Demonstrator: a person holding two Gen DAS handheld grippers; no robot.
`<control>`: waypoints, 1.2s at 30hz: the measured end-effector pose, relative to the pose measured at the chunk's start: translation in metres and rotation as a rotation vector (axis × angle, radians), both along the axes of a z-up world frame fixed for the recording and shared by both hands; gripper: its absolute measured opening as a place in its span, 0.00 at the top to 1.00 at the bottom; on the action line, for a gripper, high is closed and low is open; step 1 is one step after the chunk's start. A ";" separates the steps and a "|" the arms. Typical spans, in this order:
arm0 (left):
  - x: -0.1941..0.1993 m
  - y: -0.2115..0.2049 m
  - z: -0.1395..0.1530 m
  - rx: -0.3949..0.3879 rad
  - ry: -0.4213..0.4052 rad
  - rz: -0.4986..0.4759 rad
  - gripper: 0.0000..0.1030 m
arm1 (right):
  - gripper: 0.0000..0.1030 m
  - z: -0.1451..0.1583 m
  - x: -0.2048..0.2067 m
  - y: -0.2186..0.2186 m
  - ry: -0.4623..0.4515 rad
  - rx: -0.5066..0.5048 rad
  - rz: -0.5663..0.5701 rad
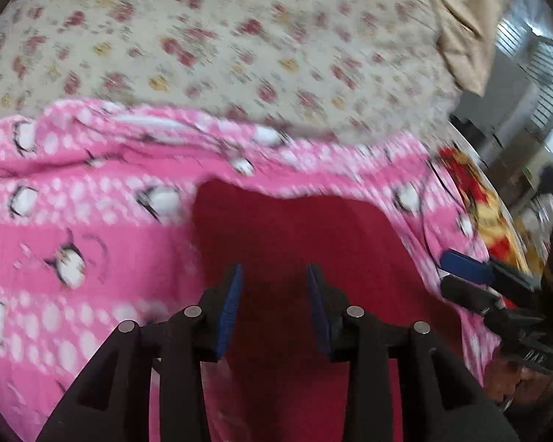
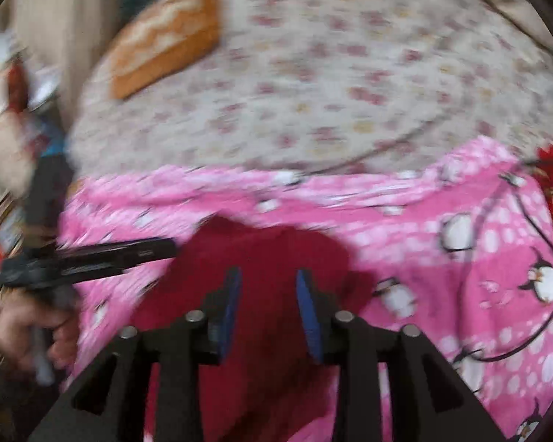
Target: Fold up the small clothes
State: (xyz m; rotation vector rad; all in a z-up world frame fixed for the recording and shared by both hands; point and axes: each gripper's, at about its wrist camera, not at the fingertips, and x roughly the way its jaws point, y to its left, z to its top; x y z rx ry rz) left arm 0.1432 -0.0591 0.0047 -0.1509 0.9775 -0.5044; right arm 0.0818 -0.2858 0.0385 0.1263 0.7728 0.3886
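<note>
A small dark red garment [image 1: 295, 235] lies on a pink penguin-print blanket [image 1: 73, 221]. My left gripper [image 1: 274, 276] is open just above the garment's near part, empty. The garment also shows in the right wrist view [image 2: 261, 254], where my right gripper [image 2: 267, 280] hovers open over it, empty. The right gripper appears at the right edge of the left wrist view [image 1: 472, 276]; the left gripper appears at the left of the right wrist view [image 2: 92, 258]. Both views are motion-blurred.
The pink blanket [image 2: 442, 258] lies on a floral bedsheet [image 1: 221, 44]. An orange cushion [image 2: 166, 40] sits at the far left of the bed. A red and yellow patterned cloth [image 1: 475, 199] lies at the right edge. A beige cloth [image 1: 461, 18] hangs far right.
</note>
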 end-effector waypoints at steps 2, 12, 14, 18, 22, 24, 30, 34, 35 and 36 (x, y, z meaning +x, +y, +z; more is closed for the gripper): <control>-0.011 -0.007 -0.010 0.041 -0.052 -0.016 0.72 | 0.56 -0.011 -0.010 0.021 0.031 -0.124 0.063; -0.035 0.049 -0.005 -0.095 -0.131 0.059 0.50 | 0.17 -0.009 -0.030 -0.029 0.033 -0.024 -0.143; -0.025 0.051 -0.017 -0.066 -0.061 0.103 0.50 | 0.13 -0.010 -0.035 -0.063 0.006 0.105 -0.287; -0.014 0.049 -0.024 -0.191 0.017 0.076 0.50 | 0.13 -0.041 -0.024 -0.097 0.129 0.356 -0.358; -0.013 0.042 -0.036 -0.256 0.076 0.046 0.47 | 0.12 -0.082 -0.004 -0.089 0.274 0.563 -0.292; -0.009 0.048 -0.045 -0.320 0.135 0.071 0.42 | 0.11 -0.089 0.003 -0.079 0.293 0.583 -0.269; -0.009 0.048 -0.048 -0.358 0.166 0.079 0.41 | 0.11 -0.089 0.017 -0.061 0.303 0.555 -0.174; -0.007 0.049 -0.049 -0.370 0.174 0.080 0.41 | 0.18 -0.090 0.021 -0.047 0.365 0.530 -0.051; -0.006 0.050 -0.049 -0.372 0.176 0.079 0.41 | 0.23 -0.091 0.023 -0.044 0.373 0.491 -0.050; -0.006 0.049 -0.049 -0.373 0.176 0.079 0.41 | 0.30 -0.093 0.024 -0.044 0.383 0.460 -0.075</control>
